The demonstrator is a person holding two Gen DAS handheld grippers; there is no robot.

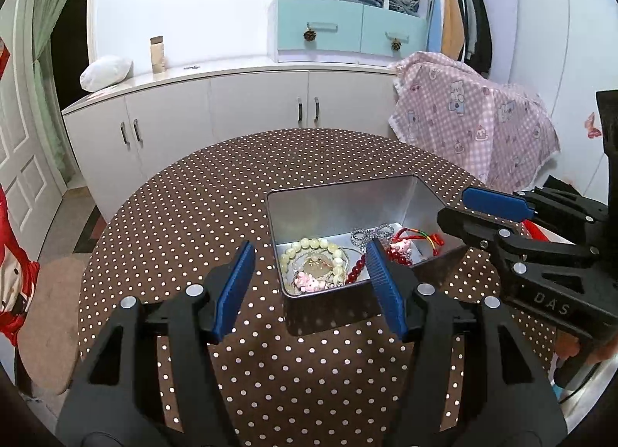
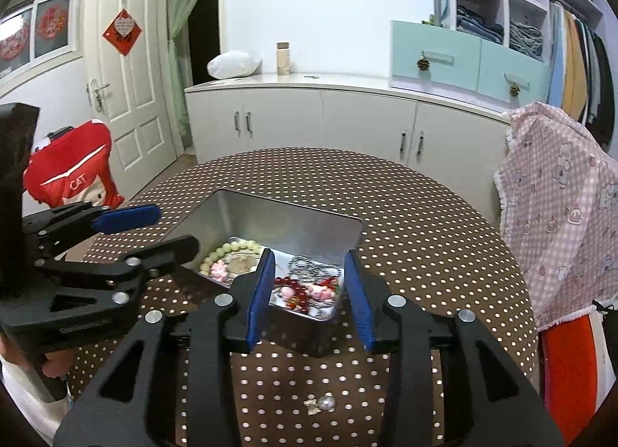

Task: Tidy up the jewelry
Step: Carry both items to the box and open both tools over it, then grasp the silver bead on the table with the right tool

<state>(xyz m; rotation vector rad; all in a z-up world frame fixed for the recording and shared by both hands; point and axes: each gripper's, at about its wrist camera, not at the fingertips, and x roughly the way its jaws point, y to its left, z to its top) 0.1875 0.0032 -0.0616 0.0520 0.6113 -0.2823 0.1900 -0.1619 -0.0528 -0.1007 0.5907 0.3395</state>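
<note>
- The metal tin (image 2: 270,215) sat just ahead of both grippers on the polka-dot table (image 2: 425,223), and nearly all the jewelry was already piled inside it.
- Inside I counted one pale bead bracelet (image 1: 314,250), one red bead string (image 1: 355,271), a silver chain (image 1: 367,232), a red cord piece (image 1: 421,234) and two or three little pink charms, hard to be sure in that tangle.
- Two small bits, a pearl-ish earring (image 2: 327,403) and a tiny charm (image 2: 311,406), lay loose on the cloth below the right gripper (image 2: 309,292), on its near side.
- The left gripper (image 1: 309,285) had its jaws spread with nothing between them; the right one was parted too, narrower, also empty.
- Looked to me like a drop-off step just wrapped, with the leftovers next.
- The next move would probably need the right gripper pulled back and tipped down over those two bits, then a careful pinch since they're tiny and flat.
</note>
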